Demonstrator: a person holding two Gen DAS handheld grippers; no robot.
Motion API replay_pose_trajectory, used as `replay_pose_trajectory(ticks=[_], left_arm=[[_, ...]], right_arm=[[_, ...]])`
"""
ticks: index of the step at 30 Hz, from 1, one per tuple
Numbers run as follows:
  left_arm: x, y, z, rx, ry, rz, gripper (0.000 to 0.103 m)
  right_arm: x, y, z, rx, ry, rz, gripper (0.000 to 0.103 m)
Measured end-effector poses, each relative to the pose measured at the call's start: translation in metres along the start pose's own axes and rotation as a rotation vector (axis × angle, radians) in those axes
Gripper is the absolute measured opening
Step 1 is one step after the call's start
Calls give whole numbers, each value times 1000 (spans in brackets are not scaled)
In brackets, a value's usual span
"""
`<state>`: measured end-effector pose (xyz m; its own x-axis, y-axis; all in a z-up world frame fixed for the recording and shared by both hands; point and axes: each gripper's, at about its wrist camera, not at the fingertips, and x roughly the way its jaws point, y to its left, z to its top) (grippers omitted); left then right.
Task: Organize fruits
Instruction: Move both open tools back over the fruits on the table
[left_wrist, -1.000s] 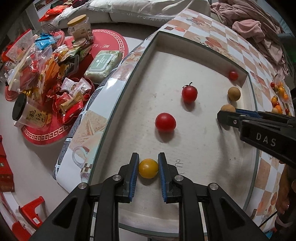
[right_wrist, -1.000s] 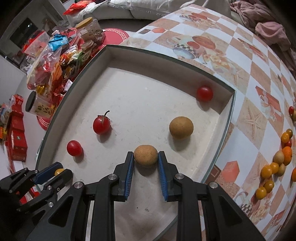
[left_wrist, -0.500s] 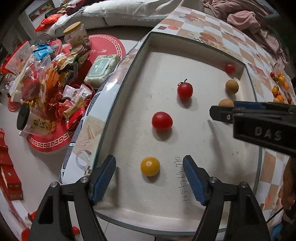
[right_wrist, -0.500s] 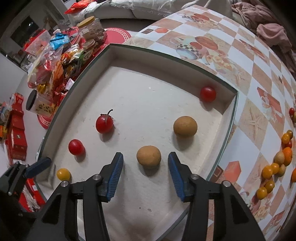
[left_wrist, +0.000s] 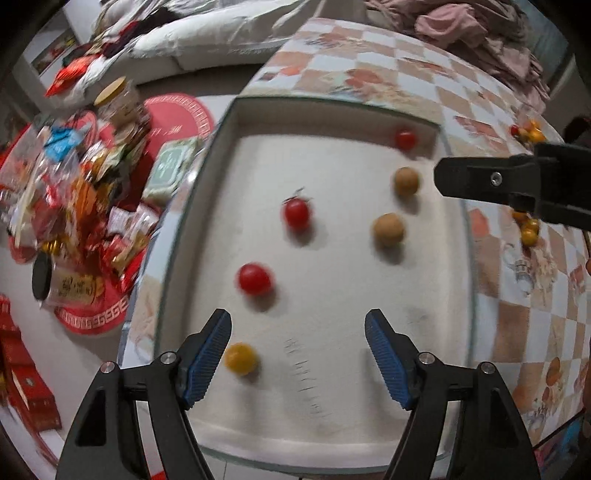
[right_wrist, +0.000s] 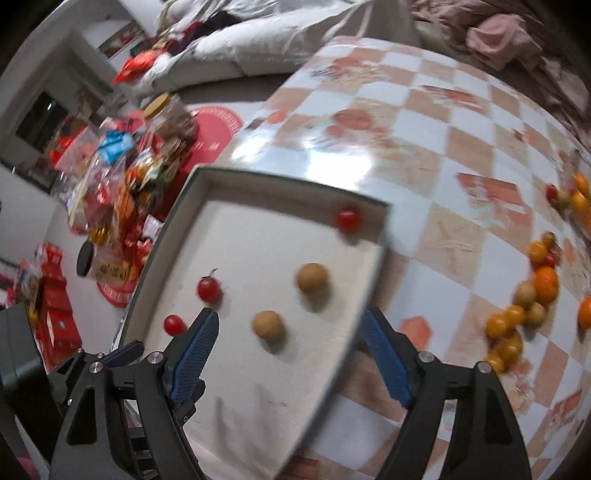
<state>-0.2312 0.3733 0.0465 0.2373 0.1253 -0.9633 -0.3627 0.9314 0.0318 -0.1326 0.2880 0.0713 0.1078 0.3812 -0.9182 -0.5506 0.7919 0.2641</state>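
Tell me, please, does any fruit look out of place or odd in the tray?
Mostly no. The tray holds six separate fruits, none spilled or visibly damaged. The one oddity is the red tomato alone in the far corner, away from the other two red ones. A loose pile of fruit waits on the table outside.

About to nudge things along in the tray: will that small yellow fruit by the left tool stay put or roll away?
The yellow fruit looks round and smooth, so it would likely roll on the flat tray floor. It is small, probably light. It lies just inside the open left tool, near its left finger, so a sideways bump could send it off.
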Motion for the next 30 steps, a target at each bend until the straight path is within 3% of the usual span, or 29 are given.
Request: replay_pose_trajectory(ticks=[15, 21, 30], left_arm=[[-21, -123, 34, 202, -43, -115, 76], [-14, -166, 37, 235, -26, -155, 76], [15, -209, 47, 253, -11, -148, 76]], right_arm=[[-62, -148, -48, 297, -60, -178, 83], [-74, -205, -73, 395, -49, -248, 83], [-70, -263, -88, 454, -20, -300, 83]])
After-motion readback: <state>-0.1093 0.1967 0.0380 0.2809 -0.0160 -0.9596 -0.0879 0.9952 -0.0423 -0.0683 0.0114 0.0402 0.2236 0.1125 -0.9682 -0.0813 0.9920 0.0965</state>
